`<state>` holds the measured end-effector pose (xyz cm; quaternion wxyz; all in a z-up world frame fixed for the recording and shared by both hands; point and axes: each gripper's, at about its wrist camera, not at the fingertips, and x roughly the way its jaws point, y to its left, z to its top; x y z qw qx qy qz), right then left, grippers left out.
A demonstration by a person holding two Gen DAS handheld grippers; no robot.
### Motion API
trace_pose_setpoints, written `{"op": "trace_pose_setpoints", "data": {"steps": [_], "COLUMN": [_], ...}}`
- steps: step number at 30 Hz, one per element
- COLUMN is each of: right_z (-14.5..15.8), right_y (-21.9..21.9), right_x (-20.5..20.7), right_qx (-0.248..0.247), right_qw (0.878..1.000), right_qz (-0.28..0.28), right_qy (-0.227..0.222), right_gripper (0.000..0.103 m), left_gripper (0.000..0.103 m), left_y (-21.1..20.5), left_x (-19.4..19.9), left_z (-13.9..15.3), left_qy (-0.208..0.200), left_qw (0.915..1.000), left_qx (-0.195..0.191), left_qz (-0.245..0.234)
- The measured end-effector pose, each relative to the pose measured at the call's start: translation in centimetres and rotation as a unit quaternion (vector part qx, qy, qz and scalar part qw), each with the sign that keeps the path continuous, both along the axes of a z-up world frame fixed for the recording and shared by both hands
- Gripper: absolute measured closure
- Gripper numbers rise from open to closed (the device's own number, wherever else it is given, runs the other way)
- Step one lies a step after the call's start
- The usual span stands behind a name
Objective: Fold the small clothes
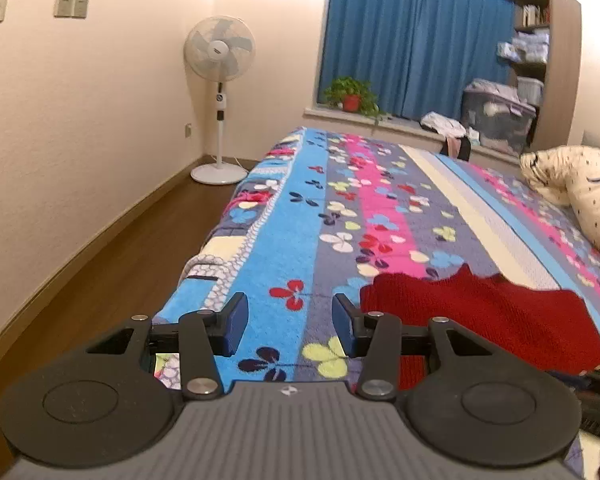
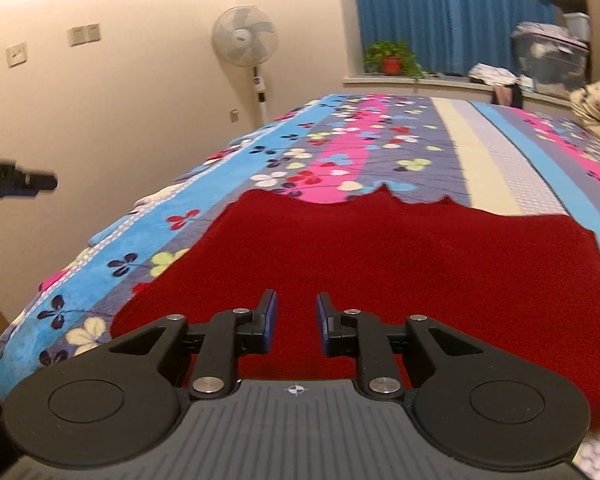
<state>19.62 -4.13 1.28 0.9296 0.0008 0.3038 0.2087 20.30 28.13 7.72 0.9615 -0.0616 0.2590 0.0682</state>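
A dark red knitted garment (image 2: 380,256) lies flat on the flowered bedspread (image 2: 340,148) near the bed's front edge. In the right wrist view my right gripper (image 2: 297,304) hovers over its near part, jaws a little apart with nothing pinched between them. In the left wrist view the same red garment (image 1: 480,312) lies to the right, and my left gripper (image 1: 290,316) stands open over bare bedspread (image 1: 284,240) just left of the garment's edge, holding nothing. A black part of the left gripper shows at the left edge of the right wrist view.
A white standing fan (image 1: 219,96) is by the wall beyond the wooden floor (image 1: 112,264) left of the bed. A potted plant (image 1: 351,96) and storage boxes (image 1: 498,116) line the sill before blue curtains. A spotted pillow (image 1: 580,188) lies at the bed's right.
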Motion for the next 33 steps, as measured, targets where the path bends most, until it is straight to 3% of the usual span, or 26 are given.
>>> {"op": "trace_pose_setpoints", "data": {"steps": [1, 3, 9, 22, 33], "right_z": [-0.2, -0.8, -3.1, -5.8, -7.1], "right_y": [0.8, 2.6, 7.2, 10.5, 11.7], "right_x": [0.0, 0.0, -1.9, -2.0, -2.1], "right_qx": [-0.004, -0.016, -0.081, -0.162, -0.185], "right_qw": [1.000, 0.998, 0.984, 0.965, 0.957], "right_qz": [0.014, 0.054, 0.157, 0.194, 0.205], "right_qy": [-0.005, -0.006, -0.021, -0.063, -0.095], "right_gripper": [0.069, 0.049, 0.040, 0.035, 0.032], "left_gripper": [0.052, 0.051, 0.050, 0.050, 0.050], "left_y": [0.1, 0.2, 0.4, 0.2, 0.4], "left_x": [0.1, 0.3, 0.6, 1.2, 2.2], "left_z": [0.1, 0.1, -0.3, -0.8, -1.6], "left_qy": [-0.002, 0.002, 0.016, 0.024, 0.040], "left_qw": [1.0000, 1.0000, 0.9999, 0.9997, 0.9991], "left_qx": [-0.003, -0.007, -0.004, 0.002, 0.000], "left_qz": [-0.002, -0.005, -0.003, 0.006, 0.013]}}
